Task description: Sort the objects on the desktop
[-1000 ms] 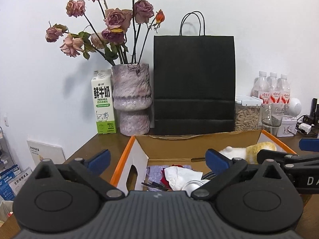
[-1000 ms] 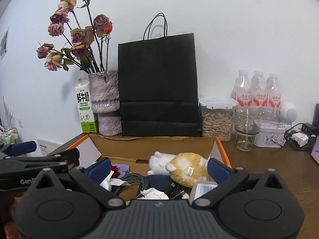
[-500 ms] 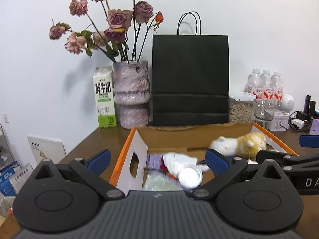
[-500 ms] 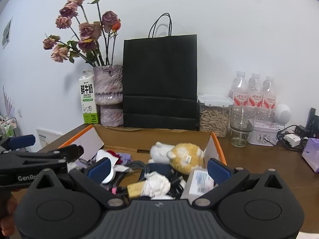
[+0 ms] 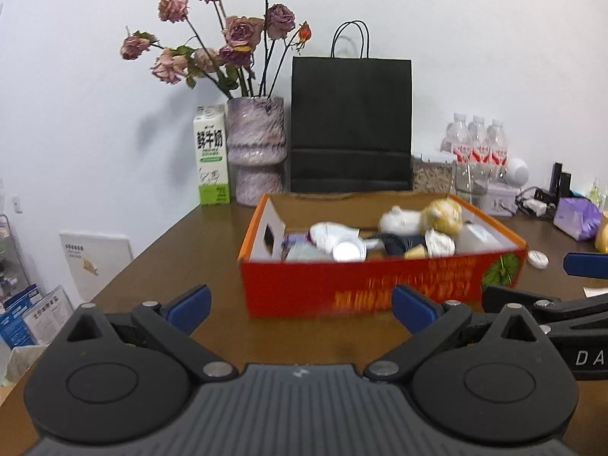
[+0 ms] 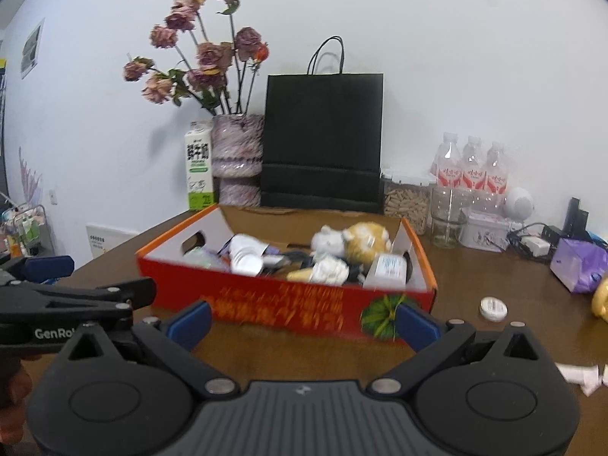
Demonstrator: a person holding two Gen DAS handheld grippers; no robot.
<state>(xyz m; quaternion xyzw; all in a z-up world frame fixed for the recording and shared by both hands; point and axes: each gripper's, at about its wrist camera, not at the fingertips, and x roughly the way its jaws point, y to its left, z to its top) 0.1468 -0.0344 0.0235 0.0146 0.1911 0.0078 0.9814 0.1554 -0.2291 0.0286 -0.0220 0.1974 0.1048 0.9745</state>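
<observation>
While both tools (image 5: 300, 304) (image 6: 304, 321) gape empty, the red box (image 6: 281, 304) sits just ahead

The left claw (image 5: 300, 306) hung low over the brown surface (image 5: 182, 262), its blue-tipped fingers (image 5: 189, 303) spread wide with nothing between them. Just ahead sat a red cardboard box (image 5: 380, 285) with an orange rim, heaped with oddments: a white and yellow plush toy (image 5: 421, 217), crumpled white paper (image 5: 330, 232), a round white lid (image 5: 349, 251). Behind it a black paper bag (image 5: 351, 125) stood upright against the wall, beside a mottled vase (image 5: 258, 152) of dried roses (image 5: 228, 49) and a milk carton (image 5: 211, 154). Three water bottles (image 5: 478, 140) stood far right. The right claw (image 5: 551, 285) reached in from the right edge, near a small white disc (image 5: 536, 259) lying on the surface beside the box.
</observation>
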